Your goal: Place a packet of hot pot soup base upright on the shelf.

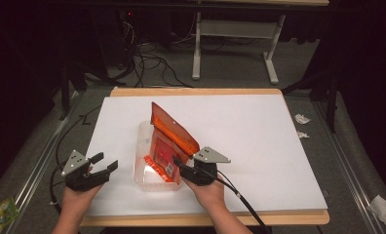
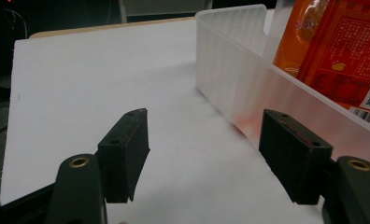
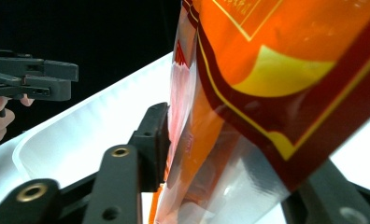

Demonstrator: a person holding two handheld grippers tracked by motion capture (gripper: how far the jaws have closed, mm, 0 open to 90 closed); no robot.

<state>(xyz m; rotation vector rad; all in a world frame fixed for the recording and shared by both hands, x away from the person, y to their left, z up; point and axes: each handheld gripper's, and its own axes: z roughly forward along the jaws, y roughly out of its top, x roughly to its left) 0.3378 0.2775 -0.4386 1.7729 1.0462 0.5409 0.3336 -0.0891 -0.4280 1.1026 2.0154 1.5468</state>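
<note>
While upright, pouch (image 1: 169, 144) inside bin (image 1: 141, 146)

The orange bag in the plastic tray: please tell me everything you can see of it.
The orange bag is a glossy plastic snack packet, with darker red bands, yellow shapes, a clear window, and a barcode label low on its printed back. It stands tilted in the translucent tray, its top bent over. It sits between the jaws of the right tongs; the left jaw touches its edge.
</note>
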